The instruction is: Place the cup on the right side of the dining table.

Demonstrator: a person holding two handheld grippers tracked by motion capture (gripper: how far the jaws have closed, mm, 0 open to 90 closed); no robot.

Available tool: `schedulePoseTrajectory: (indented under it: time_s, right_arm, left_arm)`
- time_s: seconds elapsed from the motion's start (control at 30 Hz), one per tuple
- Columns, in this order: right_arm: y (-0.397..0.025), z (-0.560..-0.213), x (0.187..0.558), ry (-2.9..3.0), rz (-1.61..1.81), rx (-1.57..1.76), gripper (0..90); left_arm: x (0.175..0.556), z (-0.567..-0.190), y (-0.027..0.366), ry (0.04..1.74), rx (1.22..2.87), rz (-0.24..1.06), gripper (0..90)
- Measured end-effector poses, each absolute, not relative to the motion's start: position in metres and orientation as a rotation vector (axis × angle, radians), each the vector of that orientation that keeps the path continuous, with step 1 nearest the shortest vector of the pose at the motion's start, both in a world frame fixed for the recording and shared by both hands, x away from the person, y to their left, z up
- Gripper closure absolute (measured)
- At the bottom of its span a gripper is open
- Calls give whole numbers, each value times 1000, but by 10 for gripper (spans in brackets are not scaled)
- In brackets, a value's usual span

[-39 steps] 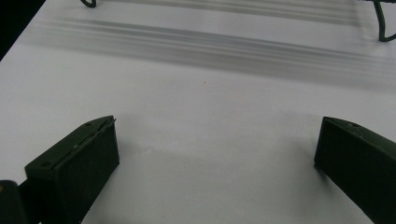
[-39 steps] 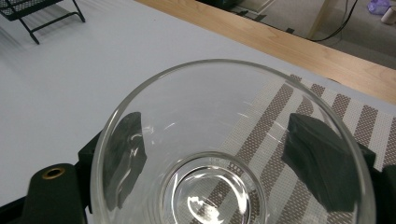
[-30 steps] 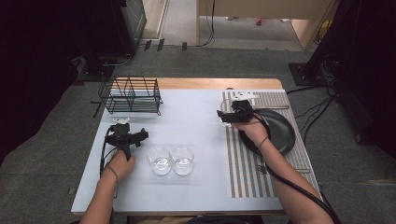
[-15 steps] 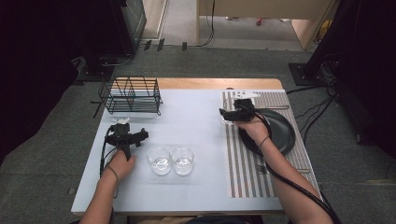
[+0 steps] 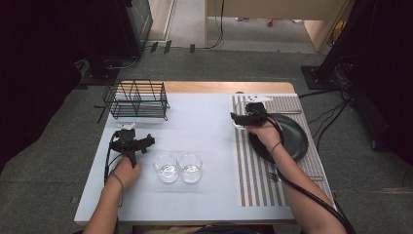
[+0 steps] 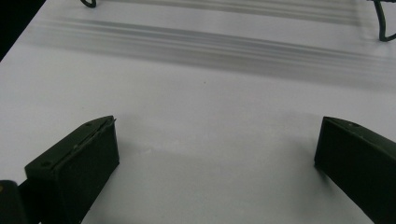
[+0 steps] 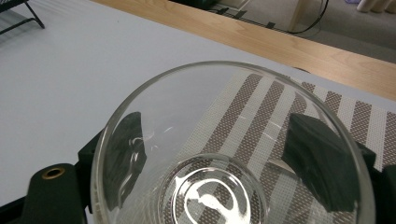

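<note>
- Dark floor and cables ring the desk [image 5: 204,122], whose pale top carries a striped mat [image 5: 253,180] on the right and a wire rack [image 5: 136,100] at the far left.
- On the mat lies a black plate [image 5: 292,139]; two empty glasses [image 5: 178,167] stand side by side near the front.
- Right claw [image 5: 237,119] has edged slightly left over the last second, now at the mat's far left edge; its jaws stand either side of a third glass [image 7: 233,154], seemingly gripping it, so a carry has probably begun.
- Left claw [image 6: 215,154] stays put, jaws wide apart and empty, over bare desk beside the rack.
</note>
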State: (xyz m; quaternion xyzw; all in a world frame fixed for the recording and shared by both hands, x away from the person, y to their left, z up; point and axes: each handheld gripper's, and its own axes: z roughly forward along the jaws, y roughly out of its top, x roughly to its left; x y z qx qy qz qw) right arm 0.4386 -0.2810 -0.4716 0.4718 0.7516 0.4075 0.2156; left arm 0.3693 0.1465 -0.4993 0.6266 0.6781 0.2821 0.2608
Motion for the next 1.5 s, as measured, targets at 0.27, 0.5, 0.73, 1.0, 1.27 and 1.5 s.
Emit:
schedulePoseTrajectory:
  time_s: [0.27,0.5,0.73,1.0,1.27,1.5]
  right_arm:
    - [-283,-473,440,2063,1123,1310,187]
    - [-283,-473,441,2052,1116,1308,187]
    - [-283,-474,441,2044,1108,1306,187]
    - [-282,-474,441,2040,1103,1300,185]
    - [-282,-475,441,2038,1111,1302,183]
    - [-283,-475,441,2037,1122,1309,182]
  left_arm:
    - [369,-499,147,1836,1696,764,0]
    - [369,-499,147,1836,1695,764,0]
    - [369,-499,147,1836,1695,764,0]
    - [369,-499,147,1836,1695,764,0]
    - [369,-499,147,1836,1695,764,0]
    - [369,-499,147,1836,1695,763,0]
